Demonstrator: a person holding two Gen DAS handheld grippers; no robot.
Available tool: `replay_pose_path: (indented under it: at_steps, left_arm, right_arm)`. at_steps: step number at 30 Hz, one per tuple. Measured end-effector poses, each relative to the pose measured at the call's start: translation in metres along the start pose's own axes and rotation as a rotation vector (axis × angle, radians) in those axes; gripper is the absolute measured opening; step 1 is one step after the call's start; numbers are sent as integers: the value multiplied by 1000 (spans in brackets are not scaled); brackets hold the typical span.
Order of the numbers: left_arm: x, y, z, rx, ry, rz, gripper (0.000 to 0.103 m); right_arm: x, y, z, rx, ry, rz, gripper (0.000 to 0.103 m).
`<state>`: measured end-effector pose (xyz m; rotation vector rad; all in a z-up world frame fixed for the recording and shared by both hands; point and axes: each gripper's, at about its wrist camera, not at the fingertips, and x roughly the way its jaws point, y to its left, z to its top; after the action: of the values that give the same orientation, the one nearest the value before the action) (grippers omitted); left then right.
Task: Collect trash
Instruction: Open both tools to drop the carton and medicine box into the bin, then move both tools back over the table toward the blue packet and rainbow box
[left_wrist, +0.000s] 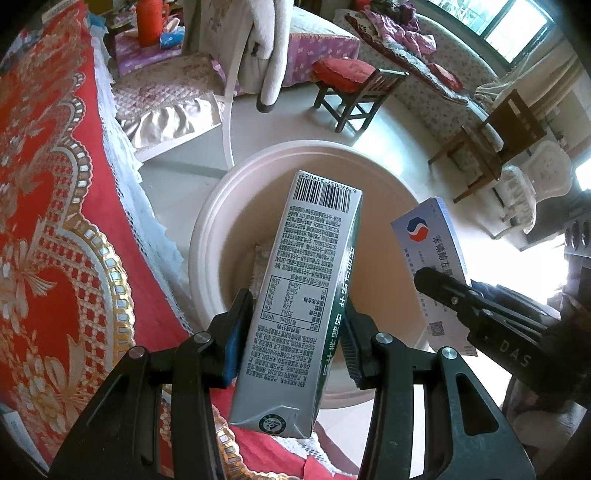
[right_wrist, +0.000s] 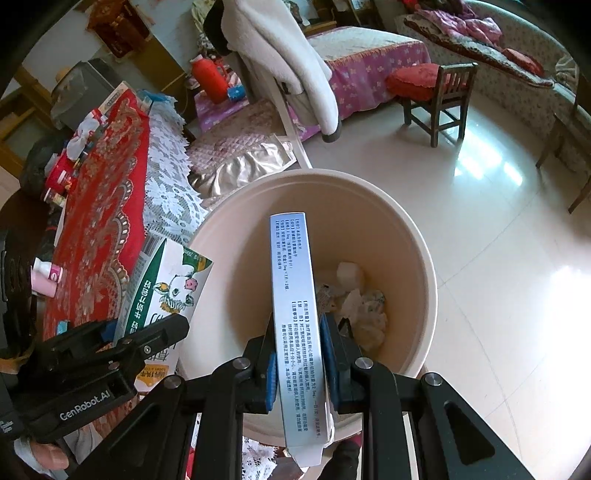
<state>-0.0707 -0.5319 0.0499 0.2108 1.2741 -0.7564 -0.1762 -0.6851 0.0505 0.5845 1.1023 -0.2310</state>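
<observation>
Between the left gripper (left_wrist: 291, 332) fingers, a milk carton (left_wrist: 295, 291) is clamped; right gripper (right_wrist: 299, 365) fingers pinch a thin medicine box (right_wrist: 295, 295), both above the trash bucket (right_wrist: 406, 236) beyond the fingertips.

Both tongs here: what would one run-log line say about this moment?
left tongs: shut on milk carton | right tongs: shut on medicine box | both above bin | bin: some trash inside

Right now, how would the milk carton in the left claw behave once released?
The milk carton looks stiff: its walls stay flat between the pads. Probably empty and light. It would likely drop into the bin beneath it.
</observation>
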Motion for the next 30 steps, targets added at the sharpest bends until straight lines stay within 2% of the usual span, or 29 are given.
replay_pose_path:
  at_steps: [7,9,10,11,18,30]
  left_arm:
    - [-2,7,2,-48,-3,-37,44]
    - [-1,8,2,-55,4,-48,45]
    - [-1,9,1,-58,8,-57,49]
    - [-1,9,1,-61,8,-63,52]
    - [-10,7,-2,-62,-13,-68,53]
    - [-32,19,-9,-61,-63,-9,53]
  right_arm:
    - [4,-1,3,2,15,-24,22]
    - [3,-1,3,7,7,-20,41]
    - [2,-1,3,14,0,-14,42]
    - [2,-1,2,19,-2,-10,42]
    - [-1,3,-1,8,3,-6,43]
    - [-3,21,-5,-22,4,2,43]
